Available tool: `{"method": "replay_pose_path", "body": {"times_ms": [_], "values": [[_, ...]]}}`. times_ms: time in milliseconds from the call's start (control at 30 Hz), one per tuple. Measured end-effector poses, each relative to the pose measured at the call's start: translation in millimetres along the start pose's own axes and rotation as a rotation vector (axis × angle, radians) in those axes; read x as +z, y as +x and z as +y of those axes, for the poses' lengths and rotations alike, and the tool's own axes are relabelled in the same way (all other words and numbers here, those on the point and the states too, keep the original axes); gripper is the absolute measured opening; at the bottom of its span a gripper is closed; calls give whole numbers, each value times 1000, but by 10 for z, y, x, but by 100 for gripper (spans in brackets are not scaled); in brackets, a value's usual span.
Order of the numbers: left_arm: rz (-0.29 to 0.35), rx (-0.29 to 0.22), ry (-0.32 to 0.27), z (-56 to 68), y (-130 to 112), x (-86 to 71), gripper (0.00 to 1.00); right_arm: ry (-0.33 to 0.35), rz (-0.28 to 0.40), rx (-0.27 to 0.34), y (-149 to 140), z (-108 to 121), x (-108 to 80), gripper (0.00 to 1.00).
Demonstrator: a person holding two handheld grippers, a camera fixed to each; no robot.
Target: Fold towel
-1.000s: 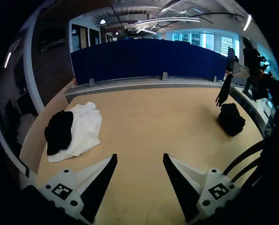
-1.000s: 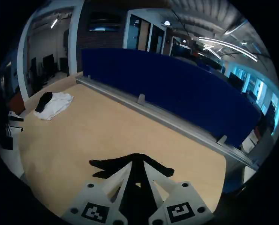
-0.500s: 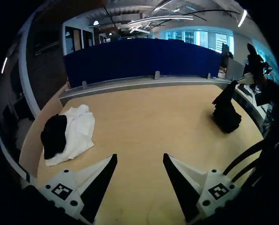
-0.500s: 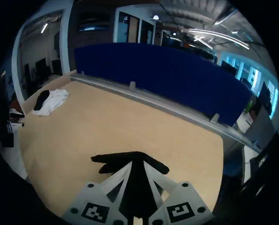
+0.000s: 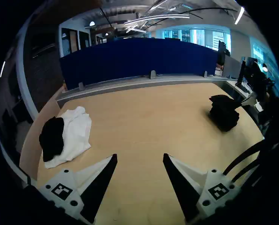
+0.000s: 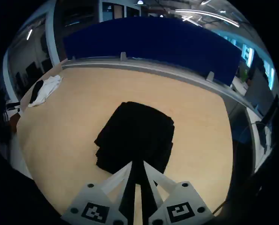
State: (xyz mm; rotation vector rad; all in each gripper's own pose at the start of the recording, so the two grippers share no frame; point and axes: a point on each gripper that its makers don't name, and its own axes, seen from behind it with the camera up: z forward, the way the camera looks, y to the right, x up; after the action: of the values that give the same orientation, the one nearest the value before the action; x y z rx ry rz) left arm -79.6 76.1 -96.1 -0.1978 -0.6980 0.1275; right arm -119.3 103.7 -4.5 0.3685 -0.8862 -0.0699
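Two pale plastic fingers of the left gripper (image 5: 139,176) stand wide apart in the left gripper view. Each is a pointed wedge with a black inner face and a square printed marker at its base, and nothing lies between them but the bare worktop (image 5: 147,123), a smooth, light wood-grain sheet with rounded corners. In the right gripper view we see the right gripper (image 6: 137,165) pitched down toward the surface, its fingers drawn narrow, their tips pinching the near edge of the black towel (image 6: 137,137). That towel lies flat on the worktop as a soft, matte, roughly square stack, its layers stepping out unevenly along the left side. We cannot make out how much cloth sits between the fingers, since everything there is black on black. From the left gripper view the same towel is a low, dark bundle on the right side of the worktop, with a pale tip touching its far side. At bottom right, curved black bars of a chair (image 5: 248,157) are cut off by the edge. Near the far left corner, well apart, a crumpled white cloth (image 5: 77,129) lies with a dark cloth (image 5: 51,137) draped over it. Behind runs a grey rail (image 6: 158,70), then a blue partition (image 5: 139,56).
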Motion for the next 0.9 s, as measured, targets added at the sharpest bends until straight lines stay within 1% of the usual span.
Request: {"method": "replay_pose_path", "body": {"times_ms": [167, 300, 467, 600, 700, 767, 900], "values": [[0, 10, 0, 27, 2, -14, 90, -33, -4, 70, -188, 103, 51, 7], [-4, 14, 3, 37, -11, -22, 90, -59, -13, 115, -308, 178, 113, 6], [-7, 19, 6, 48, -11, -23, 90, -67, -50, 134, -496, 146, 242, 7], [-7, 23, 4, 62, 1, -19, 90, -93, -62, 156, -592, 184, 353, 6], [-7, 29, 4, 70, 13, -12, 90, -110, -49, 183, -582, 227, 392, 6], [-7, 31, 4, 76, 20, -11, 90, -115, -39, 189, -568, 229, 393, 7], [-6, 33, 2, 84, 33, -7, 90, -126, -18, 174, -543, 213, 355, 11]]}}
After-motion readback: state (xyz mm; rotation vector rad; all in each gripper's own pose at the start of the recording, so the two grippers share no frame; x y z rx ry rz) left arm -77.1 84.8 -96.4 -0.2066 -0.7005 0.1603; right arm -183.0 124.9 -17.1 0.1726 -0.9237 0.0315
